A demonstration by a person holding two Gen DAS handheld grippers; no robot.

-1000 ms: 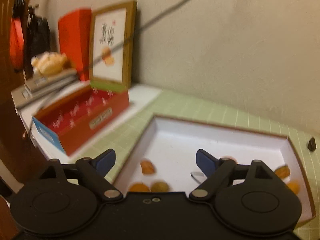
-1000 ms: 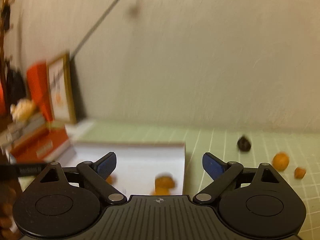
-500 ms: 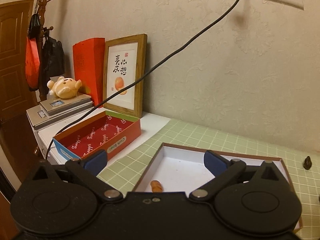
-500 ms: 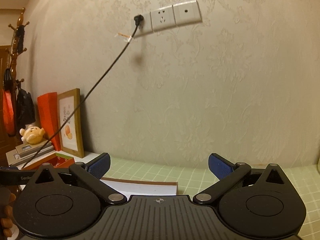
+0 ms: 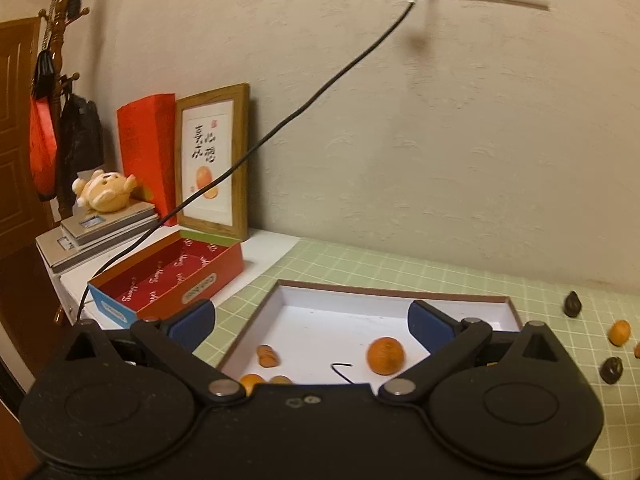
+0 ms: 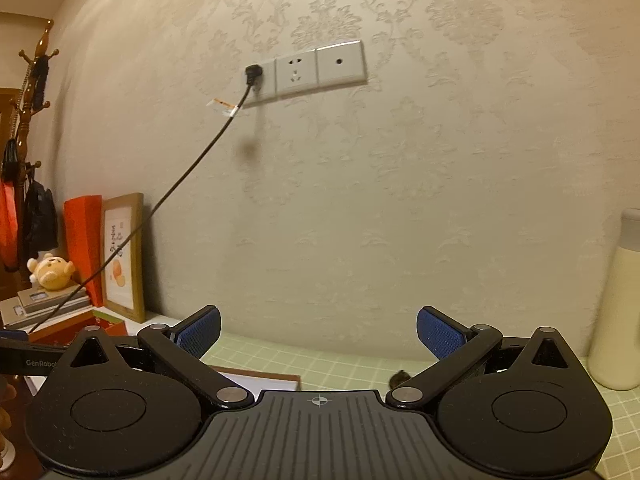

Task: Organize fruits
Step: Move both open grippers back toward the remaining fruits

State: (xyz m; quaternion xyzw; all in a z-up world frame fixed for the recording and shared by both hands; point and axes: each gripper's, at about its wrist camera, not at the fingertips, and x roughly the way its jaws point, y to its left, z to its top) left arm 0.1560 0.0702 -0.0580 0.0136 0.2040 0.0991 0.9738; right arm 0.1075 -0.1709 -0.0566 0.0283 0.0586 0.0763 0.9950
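Above the white tray, both grippers hang with jaws spread wide and nothing between them.

Left gripper [image 5: 312, 320] points down over the tray [image 5: 396, 294] on the bench [image 5: 360, 264]; inside the tray, an orange [image 5: 385, 355] lies at about five o'clock from the gripper's middle, and three smaller fruit pieces [image 5: 267, 356] sit toward seven o'clock near the tray's near left corner. At three o'clock, off the tray on the green checked cloth, lie two dark fruits [image 5: 572, 304] and two small orange ones [image 5: 619, 332]. At nine o'clock stands a red box [image 5: 168, 276], open and apart from the tray. Right gripper [image 6: 318, 332] faces the wall, level, with a tray corner [image 6: 256, 380] at seven o'clock, a dark fruit [image 6: 398, 379] at five o'clock and a pale bottle [image 6: 618, 304] at three.
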